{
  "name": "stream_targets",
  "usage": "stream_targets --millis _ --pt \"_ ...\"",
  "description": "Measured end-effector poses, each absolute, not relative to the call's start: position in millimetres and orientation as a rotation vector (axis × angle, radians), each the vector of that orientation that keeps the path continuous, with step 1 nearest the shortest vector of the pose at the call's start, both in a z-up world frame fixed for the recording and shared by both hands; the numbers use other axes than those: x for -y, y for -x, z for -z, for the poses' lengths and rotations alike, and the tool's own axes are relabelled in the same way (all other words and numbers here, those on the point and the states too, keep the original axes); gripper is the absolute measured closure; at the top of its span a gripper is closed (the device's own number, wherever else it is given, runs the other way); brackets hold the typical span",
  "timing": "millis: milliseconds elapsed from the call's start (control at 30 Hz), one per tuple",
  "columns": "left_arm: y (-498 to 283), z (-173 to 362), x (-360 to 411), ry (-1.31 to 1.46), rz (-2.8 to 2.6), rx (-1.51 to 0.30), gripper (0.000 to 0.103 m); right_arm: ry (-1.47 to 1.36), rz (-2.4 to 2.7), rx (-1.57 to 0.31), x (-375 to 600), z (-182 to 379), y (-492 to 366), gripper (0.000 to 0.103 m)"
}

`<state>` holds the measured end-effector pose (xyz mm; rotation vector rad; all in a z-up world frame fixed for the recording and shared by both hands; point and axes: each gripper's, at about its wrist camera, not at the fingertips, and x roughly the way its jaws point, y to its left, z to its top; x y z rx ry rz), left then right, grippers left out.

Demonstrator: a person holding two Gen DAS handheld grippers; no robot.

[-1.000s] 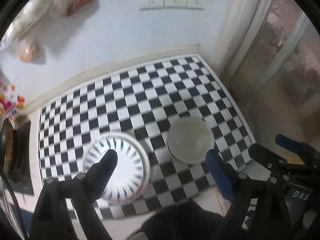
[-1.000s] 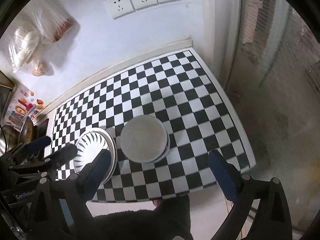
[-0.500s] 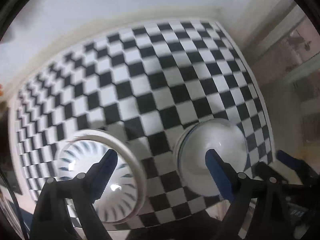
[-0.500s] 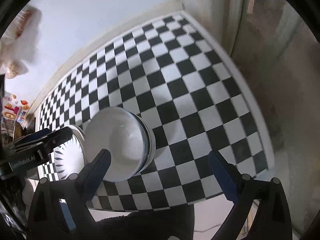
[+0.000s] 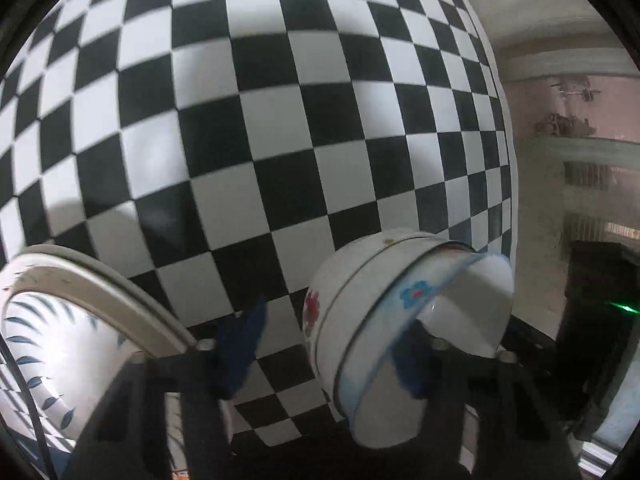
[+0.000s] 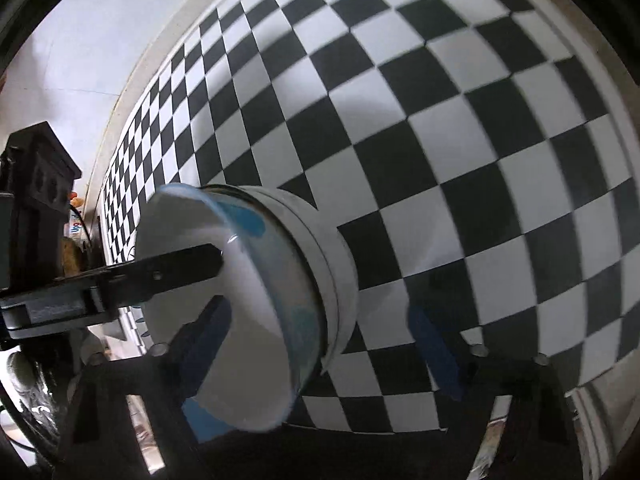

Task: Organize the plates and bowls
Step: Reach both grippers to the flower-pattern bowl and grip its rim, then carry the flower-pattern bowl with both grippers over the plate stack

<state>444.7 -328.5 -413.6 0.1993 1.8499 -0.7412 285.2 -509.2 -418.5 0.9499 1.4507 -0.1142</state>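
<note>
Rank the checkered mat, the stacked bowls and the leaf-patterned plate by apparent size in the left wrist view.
1. checkered mat, which fills most of the frame.
2 and 3. Unsure: stacked bowls and leaf-patterned plate look alike in extent; the plate is cut off by the frame edge, and both sit very near the camera.

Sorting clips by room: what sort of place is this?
Probably a home kitchen or dining corner: stacked bowls and a patterned plate sit on a checkered tablecloth against a white wall.

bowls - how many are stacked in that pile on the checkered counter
2 that show: a blue-flowered bowl on top, nested in a red-flowered bowl below. More could be hidden inside.
</note>
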Motion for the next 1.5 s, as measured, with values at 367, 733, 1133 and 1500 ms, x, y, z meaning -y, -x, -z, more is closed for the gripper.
stream_targets --millis 367,733,1133,1500 --pt "-446 424 330 -0.091 0.754 -1.920 0.066 -1.102 0.093 -1.461 505 446 -299 0.043" --pt "-447 418 331 -0.107 0.735 -1.878 0.067 -1.150 0.098 -1.409 524 442 -295 0.058" --pt "-442 410 326 -0.096 0.747 -1.861 0.068 -1.152 0.070 -1.387 526 434 -286 0.058" --pt "-452 371 305 -0.067 0.754 -1.799 0.068 -1.078 0.021 -1.364 514 396 -301 0.058"
